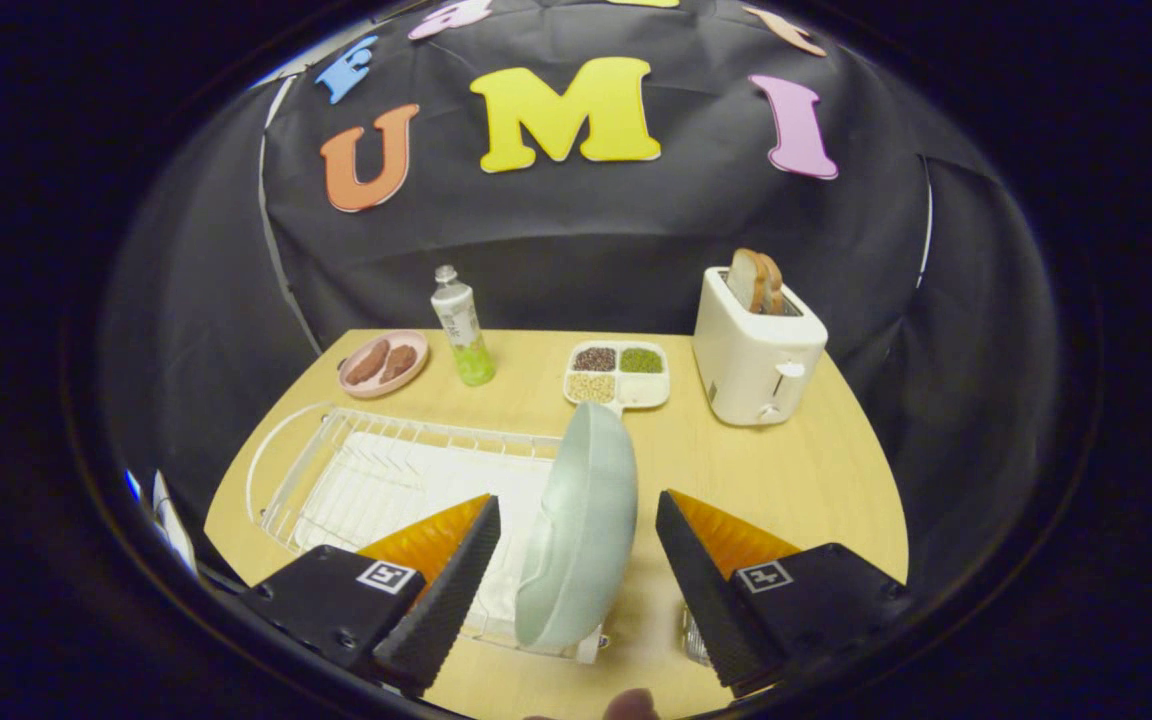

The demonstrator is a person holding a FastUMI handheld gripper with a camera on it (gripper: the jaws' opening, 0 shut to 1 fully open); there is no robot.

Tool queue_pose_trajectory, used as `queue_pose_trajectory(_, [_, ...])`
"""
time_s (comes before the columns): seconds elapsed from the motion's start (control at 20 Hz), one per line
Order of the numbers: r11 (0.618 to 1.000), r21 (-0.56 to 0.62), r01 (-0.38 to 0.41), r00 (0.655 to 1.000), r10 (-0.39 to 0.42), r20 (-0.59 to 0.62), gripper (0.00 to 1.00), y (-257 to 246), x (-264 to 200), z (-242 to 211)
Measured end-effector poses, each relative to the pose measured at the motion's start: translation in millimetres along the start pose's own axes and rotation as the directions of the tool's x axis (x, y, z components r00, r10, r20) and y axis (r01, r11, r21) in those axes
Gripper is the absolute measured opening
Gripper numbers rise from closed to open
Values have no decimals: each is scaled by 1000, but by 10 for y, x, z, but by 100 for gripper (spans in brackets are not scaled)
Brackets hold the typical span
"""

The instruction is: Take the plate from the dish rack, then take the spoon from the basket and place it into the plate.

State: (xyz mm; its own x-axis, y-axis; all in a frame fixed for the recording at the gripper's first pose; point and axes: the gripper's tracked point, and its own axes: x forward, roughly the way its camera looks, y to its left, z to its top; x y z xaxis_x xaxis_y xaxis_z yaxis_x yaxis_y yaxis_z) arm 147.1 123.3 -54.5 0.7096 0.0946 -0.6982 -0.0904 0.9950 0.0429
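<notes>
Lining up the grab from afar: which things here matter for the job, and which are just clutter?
Job:
plate, upright in the dish rack
tool, open, fingers either side of the plate

Clutter:
toaster
bottle
pink dish
divided tray

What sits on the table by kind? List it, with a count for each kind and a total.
Plates: 2, the green plate standing on edge in the dish rack between the open gripper fingers, and a pink plate of food
Dish racks: 1
Bottles: 1
Divided trays: 1
Toasters: 1
Total: 6
</notes>
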Motion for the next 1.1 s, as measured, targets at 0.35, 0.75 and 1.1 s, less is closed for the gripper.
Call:
queue_pose_trajectory(0.35, [998,33,61,996,-59,-63,67,46,257,-97])
queue_pose_trajectory(0.75, [973,100,209,978,-207,-32,36,-62,116,66])
queue_pose_trajectory(1.1, [958,76,278,958,-282,48,35,-121,-126,332])
